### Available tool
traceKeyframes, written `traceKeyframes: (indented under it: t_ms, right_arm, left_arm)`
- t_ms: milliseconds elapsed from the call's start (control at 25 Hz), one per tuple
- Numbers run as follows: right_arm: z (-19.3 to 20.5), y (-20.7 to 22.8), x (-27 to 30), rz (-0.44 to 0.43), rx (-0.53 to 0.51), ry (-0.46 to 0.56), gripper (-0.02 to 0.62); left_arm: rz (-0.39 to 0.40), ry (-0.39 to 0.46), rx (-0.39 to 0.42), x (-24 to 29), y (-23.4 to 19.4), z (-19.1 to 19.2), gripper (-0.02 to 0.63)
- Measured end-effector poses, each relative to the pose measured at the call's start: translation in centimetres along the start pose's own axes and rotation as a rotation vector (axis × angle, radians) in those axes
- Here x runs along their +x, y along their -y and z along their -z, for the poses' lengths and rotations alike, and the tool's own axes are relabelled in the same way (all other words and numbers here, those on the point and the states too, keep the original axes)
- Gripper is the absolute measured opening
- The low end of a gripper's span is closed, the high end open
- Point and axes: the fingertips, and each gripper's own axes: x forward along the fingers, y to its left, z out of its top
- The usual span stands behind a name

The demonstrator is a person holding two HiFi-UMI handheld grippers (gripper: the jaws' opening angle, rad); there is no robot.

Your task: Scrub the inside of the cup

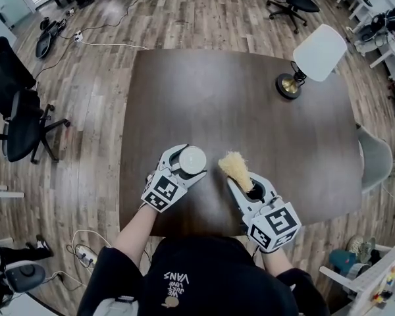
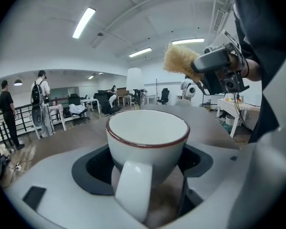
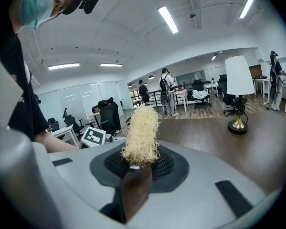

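A white cup [image 1: 191, 158] with a dark red rim [image 2: 148, 144] stands upright between the jaws of my left gripper [image 1: 183, 165], which is shut on it; its handle [image 2: 132, 187] points back toward the camera and its inside looks bare. My right gripper [image 1: 240, 180] is shut on the brown handle [image 3: 133, 191] of a scrubbing brush with a pale yellow bristle head [image 1: 234, 166] [image 3: 141, 136]. The bristle head hangs just right of the cup, apart from it, over the table. In the left gripper view the brush [image 2: 181, 61] and right gripper [image 2: 219, 70] show above the cup's right side.
The dark wooden table [image 1: 237, 110] carries a lamp with a white shade and brass base [image 1: 309, 61] at its far right. Office chairs [image 1: 20, 127] stand on the wooden floor to the left and at the back. Several people stand far off in the room.
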Motion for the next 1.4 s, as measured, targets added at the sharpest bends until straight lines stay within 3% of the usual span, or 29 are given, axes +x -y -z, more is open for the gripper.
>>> traceKeyframes:
  t_ms: [160,440,720,960,1400]
  right_arm:
    - [-1.1,-1.1,-0.4,-0.031,-0.034,0.017,0.094]
    - [-2.7,-4.0,-0.6,-0.088,-0.209,0.004,0.094]
    - [-2.8,-6.6,-1.1,-0.163,-0.524,-0.191,0.094]
    - [-1.0,-7.3,-0.2,-0.200,-0.885,-0.393,0.094]
    - [2.0,-6.4,1.1,-0.079,-1.545,-0.812,0.093]
  left_arm:
    - [-0.030,-0.006,0.047,-1.7,0.6,-2.3,0.402]
    - [-0.077,-0.034,0.160,-4.4,1.9,-6.1,0.402]
    - [-0.120,-0.053,0.219,-6.2,2.9,-7.9,0.402]
    - [-0.162,-0.137,0.332,-6.8,3.4,-7.5,0.402]
    - [-0.200,-0.230,0.419,-6.4,4.9,-6.6,0.402]
